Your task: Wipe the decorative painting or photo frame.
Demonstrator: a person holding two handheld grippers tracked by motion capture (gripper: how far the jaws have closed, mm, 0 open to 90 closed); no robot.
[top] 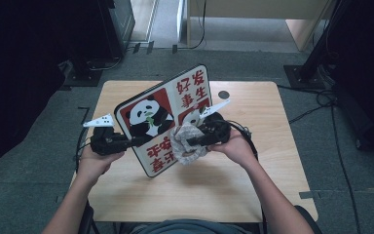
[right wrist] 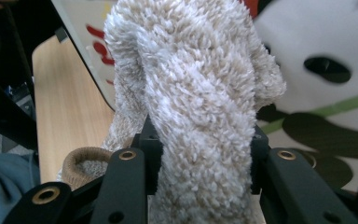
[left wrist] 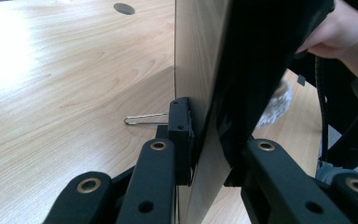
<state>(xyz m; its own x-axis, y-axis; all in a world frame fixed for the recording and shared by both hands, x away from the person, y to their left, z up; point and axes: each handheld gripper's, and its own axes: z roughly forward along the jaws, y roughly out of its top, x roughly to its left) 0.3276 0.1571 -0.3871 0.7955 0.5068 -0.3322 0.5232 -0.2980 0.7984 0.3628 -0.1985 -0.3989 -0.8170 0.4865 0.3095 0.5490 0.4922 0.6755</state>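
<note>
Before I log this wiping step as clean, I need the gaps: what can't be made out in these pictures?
- Panda board, high view: part of its lower print is covered by the fluffy cloth.
- Board's printed face, left gripper view: edge-on, unreadable.
- Whether the cloth touches the board, right gripper view: the cloth hides any contact.
- Wire clip, left gripper view: its far end is hidden behind the fingers.

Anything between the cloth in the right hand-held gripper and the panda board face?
Nothing visible. The right hand-held gripper is shut on the fluffy cloth, which already lies against the panda board face. The left hand-held gripper clamps the board's edge, clear of it.
</note>
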